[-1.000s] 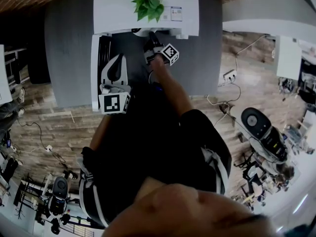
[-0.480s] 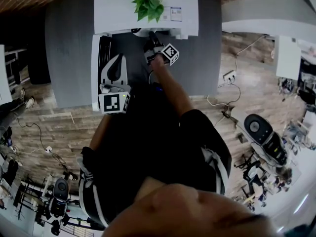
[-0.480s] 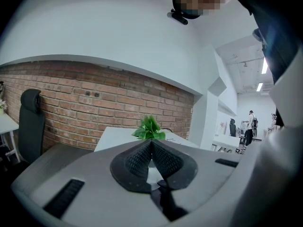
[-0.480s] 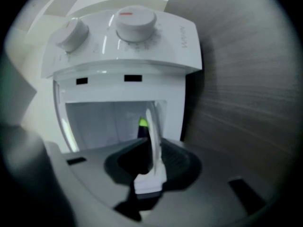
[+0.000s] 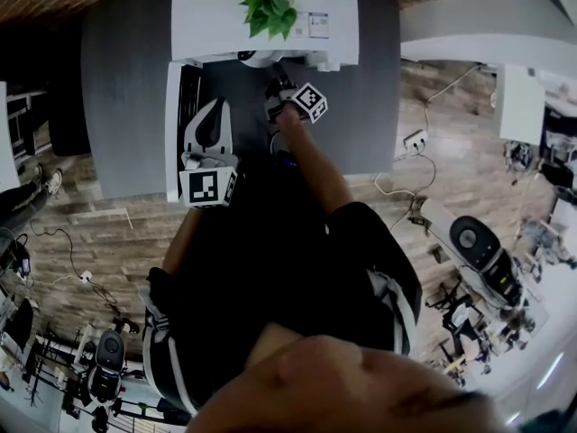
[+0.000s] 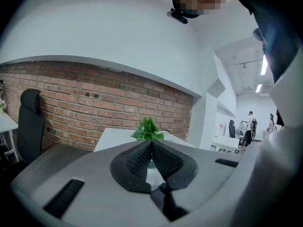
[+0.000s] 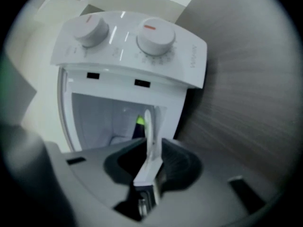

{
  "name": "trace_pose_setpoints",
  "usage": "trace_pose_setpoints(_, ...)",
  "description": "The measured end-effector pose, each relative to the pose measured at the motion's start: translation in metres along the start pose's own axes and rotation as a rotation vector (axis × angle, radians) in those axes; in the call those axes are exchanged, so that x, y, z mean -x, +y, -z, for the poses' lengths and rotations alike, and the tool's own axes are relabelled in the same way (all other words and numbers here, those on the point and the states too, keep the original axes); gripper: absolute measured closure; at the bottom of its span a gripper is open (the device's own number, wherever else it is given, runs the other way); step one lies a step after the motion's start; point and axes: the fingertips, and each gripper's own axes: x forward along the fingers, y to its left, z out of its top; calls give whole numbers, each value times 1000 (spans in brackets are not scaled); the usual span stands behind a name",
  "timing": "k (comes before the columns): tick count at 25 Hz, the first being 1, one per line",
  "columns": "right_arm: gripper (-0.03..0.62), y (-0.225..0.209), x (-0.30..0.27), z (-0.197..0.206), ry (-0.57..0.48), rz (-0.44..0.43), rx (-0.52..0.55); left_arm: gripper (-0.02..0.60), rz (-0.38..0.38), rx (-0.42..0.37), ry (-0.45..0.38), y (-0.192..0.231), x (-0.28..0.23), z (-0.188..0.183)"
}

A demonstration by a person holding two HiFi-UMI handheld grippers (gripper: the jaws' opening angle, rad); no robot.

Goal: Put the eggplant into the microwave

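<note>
The white microwave (image 5: 216, 12) stands at the back of the dark table, its door (image 5: 173, 133) swung open toward me on the left. In the right gripper view its cavity is open below the two knobs (image 7: 154, 37), and the dark eggplant (image 7: 138, 127) with a green stem lies inside. My right gripper (image 7: 150, 148) is at the cavity's mouth (image 5: 274, 81), shut on a thin white bar (image 7: 148, 126); what the bar belongs to is unclear. Beside the open door, my left gripper (image 5: 211, 111) has its jaws closed on nothing (image 6: 151, 143).
A green plant (image 5: 269, 3) sits on top of the microwave and also shows in the left gripper view (image 6: 149, 129). The grey table (image 5: 126, 88) ends at wooden floor on both sides. Cables, chairs and a socket strip (image 5: 416, 138) lie on the floor around me.
</note>
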Motion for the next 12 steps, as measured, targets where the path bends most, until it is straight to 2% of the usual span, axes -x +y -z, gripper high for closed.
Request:
trace_pose_setpoints(5, 490, 4, 9, 0, 40, 22, 222, 545, 3, 3, -1, -1, 3, 1)
trace_pose_setpoints(9, 490, 9, 20, 2, 80, 88, 414, 545, 7, 13, -11, -4, 4, -3)
trace_pose_setpoints(12, 491, 11, 27, 6, 118, 161, 609, 545, 10, 6, -9, -5, 5, 0)
